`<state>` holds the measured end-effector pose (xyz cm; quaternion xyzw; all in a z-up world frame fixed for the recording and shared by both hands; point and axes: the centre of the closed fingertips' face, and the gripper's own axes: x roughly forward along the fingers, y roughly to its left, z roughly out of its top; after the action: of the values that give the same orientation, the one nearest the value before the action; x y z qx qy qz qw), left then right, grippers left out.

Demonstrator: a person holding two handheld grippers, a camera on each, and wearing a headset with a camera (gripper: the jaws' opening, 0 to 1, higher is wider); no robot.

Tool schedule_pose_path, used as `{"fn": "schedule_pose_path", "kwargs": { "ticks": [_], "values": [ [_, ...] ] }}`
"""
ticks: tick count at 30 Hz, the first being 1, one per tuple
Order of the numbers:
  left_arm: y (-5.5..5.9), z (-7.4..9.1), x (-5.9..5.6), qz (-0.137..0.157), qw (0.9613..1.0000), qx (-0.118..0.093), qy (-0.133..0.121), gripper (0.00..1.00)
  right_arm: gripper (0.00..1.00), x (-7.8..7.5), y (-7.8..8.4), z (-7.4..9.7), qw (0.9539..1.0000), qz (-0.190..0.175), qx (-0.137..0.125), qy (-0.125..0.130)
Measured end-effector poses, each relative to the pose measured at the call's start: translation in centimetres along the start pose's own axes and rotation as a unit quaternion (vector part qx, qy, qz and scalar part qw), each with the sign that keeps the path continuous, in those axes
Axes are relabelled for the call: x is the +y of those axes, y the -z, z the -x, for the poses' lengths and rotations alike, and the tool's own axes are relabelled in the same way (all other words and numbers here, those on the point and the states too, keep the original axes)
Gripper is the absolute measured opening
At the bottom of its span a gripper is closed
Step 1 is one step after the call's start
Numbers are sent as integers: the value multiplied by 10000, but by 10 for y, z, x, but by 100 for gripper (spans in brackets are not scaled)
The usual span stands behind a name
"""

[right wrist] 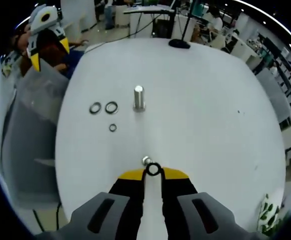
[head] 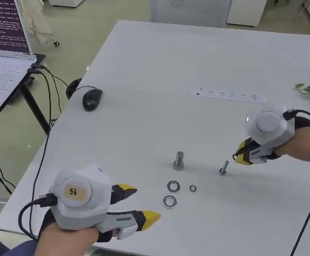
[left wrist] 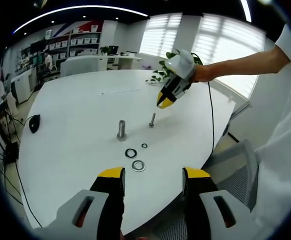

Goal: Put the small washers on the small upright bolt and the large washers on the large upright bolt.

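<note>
On the surface [head: 144, 80] stood one large bolt [head: 179, 160] and one small bolt [head: 223, 168]; beside them lay two large washers [head: 173, 186] and one small washer [head: 193, 188]. The right gripper [right wrist: 153, 175] pinched a second small washer [right wrist: 153, 169] in its fingers [right wrist: 130, 175], close to the small bolt; the left gripper [head: 139, 202] (marked "56") was spread wide.

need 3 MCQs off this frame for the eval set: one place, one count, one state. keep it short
1. Where do the loose washers lie?
A) flat on the table near the large bolt
B) on the laptop
C) stacked on the mouse

2. How many washers lie loose?
A) two
B) three
C) five

3. The right hand-held gripper is:
A) open and empty
B) shut on a small washer
C) shut on a cable

Answers:
1 A, the head view shows them flat on the table just in front of the large bolt.
2 B, two large rings and one small one.
3 B, the right gripper view shows its jaws pinching the ring.
</note>
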<state>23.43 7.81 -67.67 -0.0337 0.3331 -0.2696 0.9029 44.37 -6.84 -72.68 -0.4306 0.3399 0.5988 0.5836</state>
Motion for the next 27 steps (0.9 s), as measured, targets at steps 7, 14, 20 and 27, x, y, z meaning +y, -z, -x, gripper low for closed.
{"fn": "schedule_pose_path", "kwargs": {
  "ticks": [7,14,20,27],
  "values": [
    [1,0,1,48,10000,-18,-36,45,13,2,-4,-7,9996,182,137,-174],
    [3,0,1,69,10000,6,-33,45,13,6,-2,-15,9986,336,291,-297],
    [4,0,1,91,9999,10,-42,45,13,6,1,-20,9980,346,369,-379],
    [4,0,1,107,9999,12,-47,45,13,7,5,-25,9972,386,456,-448]
  ]
}}
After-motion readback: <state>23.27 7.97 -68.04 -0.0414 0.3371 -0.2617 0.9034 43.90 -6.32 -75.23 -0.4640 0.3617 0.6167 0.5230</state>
